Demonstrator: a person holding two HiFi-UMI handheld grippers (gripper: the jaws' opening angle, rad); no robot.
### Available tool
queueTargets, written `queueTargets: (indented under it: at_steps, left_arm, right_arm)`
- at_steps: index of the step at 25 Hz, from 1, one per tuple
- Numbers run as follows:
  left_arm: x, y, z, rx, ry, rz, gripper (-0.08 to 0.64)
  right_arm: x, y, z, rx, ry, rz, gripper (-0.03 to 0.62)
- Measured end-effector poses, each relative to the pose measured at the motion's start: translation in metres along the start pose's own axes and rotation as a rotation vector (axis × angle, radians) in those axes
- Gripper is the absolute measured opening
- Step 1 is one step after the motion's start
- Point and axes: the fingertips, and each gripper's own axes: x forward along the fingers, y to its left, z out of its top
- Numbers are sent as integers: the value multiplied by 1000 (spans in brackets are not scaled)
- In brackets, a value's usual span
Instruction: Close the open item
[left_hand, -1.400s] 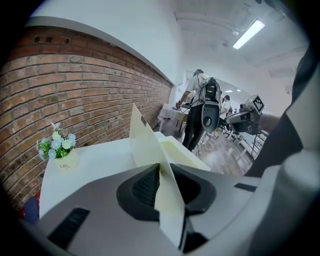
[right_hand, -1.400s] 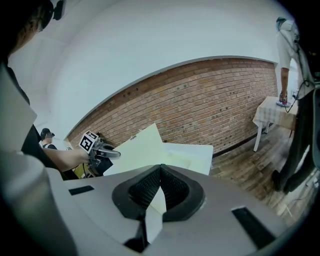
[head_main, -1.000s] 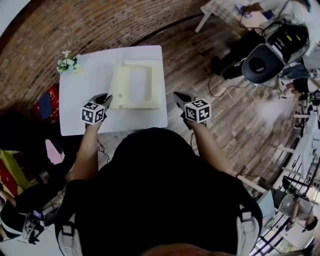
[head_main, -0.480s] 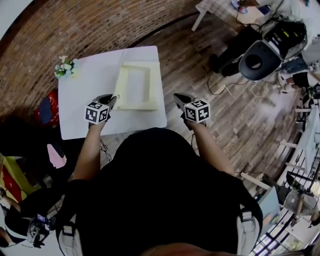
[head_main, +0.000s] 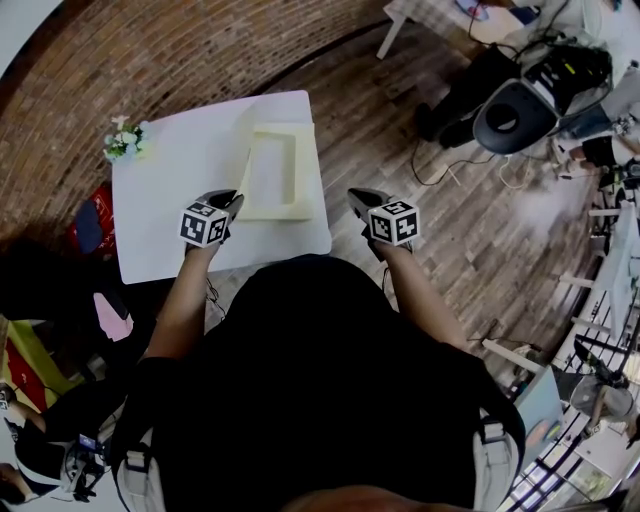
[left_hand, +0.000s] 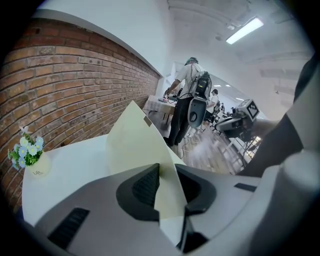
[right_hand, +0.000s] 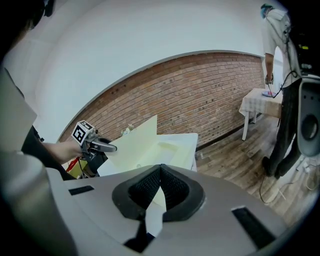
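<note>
Cream box (head_main: 284, 209) on the white table (head_main: 165, 200), its lid (left_hand: 134, 145) raised at the left side, pinched in the left gripper (head_main: 230, 200), jaws narrow. Right gripper (head_main: 356, 197) hangs right of the table, jaws together, empty. The thin lid could slip out, or drag the box

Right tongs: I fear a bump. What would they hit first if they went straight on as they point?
Likely the open box on the table, at its near right side; depth is unclear, so the table's edge may come first.
</note>
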Motion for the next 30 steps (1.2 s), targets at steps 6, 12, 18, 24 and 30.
queueTargets:
  at_steps: [6, 12, 18, 24, 30]
  left_arm:
    - [11, -10, 0, 5, 13, -22, 64]
    - [20, -17, -3, 5, 28, -41, 69]
    - [29, -25, -5, 7, 44, -59, 71]
    - [40, -32, -6, 8, 58, -76, 72]
    - [53, -40, -4, 15, 77, -101, 75]
  right_arm:
    - [-2, -1, -4, 4, 7, -3, 21]
    - [-3, -4, -11, 10, 13, -7, 21]
    - [-2, -2, -21, 8, 29, -1, 21]
    - [1, 2, -33, 7, 52, 10, 21]
    - [4, 6, -47, 4, 86, 25, 21]
